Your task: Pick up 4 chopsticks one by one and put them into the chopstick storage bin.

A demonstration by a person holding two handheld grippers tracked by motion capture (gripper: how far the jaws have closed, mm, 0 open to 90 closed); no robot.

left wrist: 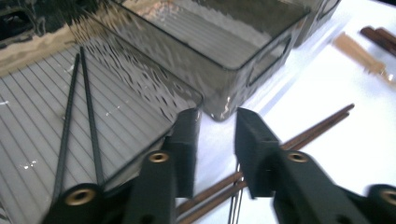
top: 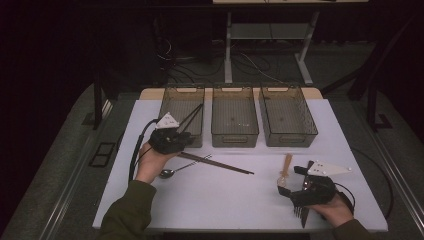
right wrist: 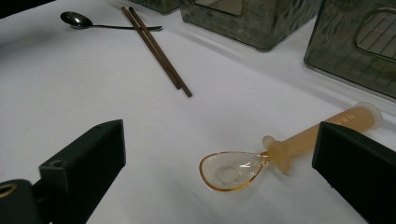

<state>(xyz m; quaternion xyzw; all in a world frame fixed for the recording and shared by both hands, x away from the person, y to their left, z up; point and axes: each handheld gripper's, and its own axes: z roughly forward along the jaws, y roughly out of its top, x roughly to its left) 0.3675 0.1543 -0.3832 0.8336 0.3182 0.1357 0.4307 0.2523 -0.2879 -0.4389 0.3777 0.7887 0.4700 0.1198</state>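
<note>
White tabletop (top: 210, 200): left gripper (left wrist: 215, 140), jaws narrowed and empty, should straddle brown chopsticks (left wrist: 299, 137) squarely; right gripper (right wrist: 219, 154) open around amber spoon (right wrist: 261, 161).

Dim room – grey carpet floor (top: 60, 165), a white-legged desk frame (top: 270, 45) and cables (top: 175, 60) behind.

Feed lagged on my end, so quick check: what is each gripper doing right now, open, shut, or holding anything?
Left gripper: open, nothing between the jaws; brown chopsticks lie on the table beneath.
Right gripper: open wide, amber spoon lies between the jaws, not gripped.
</note>
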